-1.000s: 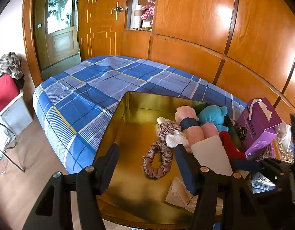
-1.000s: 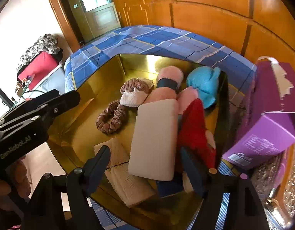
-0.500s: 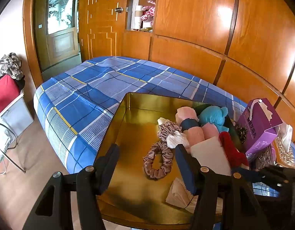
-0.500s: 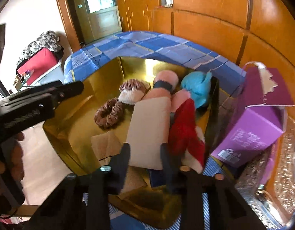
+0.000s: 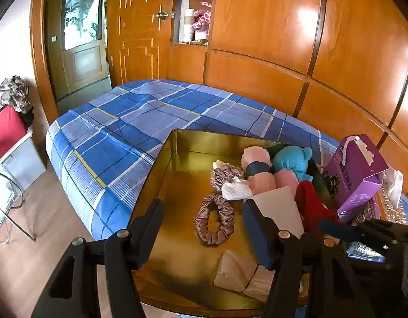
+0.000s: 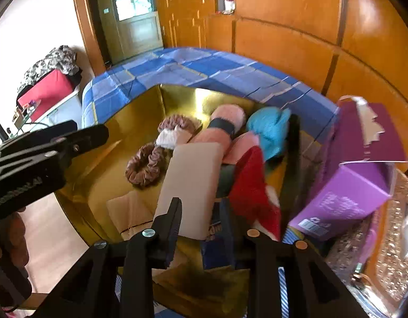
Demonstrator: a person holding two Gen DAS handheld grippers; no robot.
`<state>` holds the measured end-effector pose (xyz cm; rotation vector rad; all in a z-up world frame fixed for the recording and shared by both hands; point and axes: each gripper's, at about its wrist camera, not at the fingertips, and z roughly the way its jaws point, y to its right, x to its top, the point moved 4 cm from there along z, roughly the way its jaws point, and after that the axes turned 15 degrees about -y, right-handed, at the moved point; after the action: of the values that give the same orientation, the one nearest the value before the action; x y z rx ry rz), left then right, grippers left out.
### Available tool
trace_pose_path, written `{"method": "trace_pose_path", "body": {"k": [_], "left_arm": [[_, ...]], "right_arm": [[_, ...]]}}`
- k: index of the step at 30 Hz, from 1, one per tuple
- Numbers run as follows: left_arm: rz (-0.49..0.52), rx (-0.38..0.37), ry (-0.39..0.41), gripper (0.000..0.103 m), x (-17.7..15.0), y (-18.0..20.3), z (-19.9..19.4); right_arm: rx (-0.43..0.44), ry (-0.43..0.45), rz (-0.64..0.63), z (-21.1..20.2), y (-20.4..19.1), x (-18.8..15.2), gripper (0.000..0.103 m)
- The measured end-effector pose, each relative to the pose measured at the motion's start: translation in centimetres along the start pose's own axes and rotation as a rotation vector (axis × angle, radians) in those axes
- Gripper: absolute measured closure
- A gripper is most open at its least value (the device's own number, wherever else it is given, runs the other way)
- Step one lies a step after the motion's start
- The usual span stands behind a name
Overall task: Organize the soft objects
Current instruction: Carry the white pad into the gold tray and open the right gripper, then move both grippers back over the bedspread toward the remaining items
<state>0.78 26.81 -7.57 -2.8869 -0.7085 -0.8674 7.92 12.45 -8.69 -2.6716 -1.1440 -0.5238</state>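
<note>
The bed (image 5: 156,122) with its blue plaid cover carries the gold tray (image 5: 177,185), and both sit as they did a second ago, as does the purple box (image 6: 344,198) just right of the tray. The soft things inside the tray have not shifted: the pink roll (image 6: 225,129), blue plush (image 6: 270,129), red cloth (image 6: 251,185) and brown scrunchie (image 5: 214,222).

The change is at the right gripper (image 6: 201,209). Its jaws stood wide a second ago, then came in around the near end of the beige pad (image 6: 193,180). Now they are opening slightly, with that end between them and the fingers seemingly against it. The pad lies in the tray's near right part, its long axis running from the gripper away toward the pink roll.

The left gripper (image 5: 201,206) hangs unmoved over the tray's near edge, half open and empty.
</note>
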Motion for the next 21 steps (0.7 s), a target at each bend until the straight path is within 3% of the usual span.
{"method": "trace_pose_path", "body": {"k": [21], "left_arm": [[0.138,-0.029,0.054,0.040,-0.8,4.6,-2.8]], "right_arm": [[-0.142,0.205,0.158,-9.2,5.1,-4.0,0.066]]}}
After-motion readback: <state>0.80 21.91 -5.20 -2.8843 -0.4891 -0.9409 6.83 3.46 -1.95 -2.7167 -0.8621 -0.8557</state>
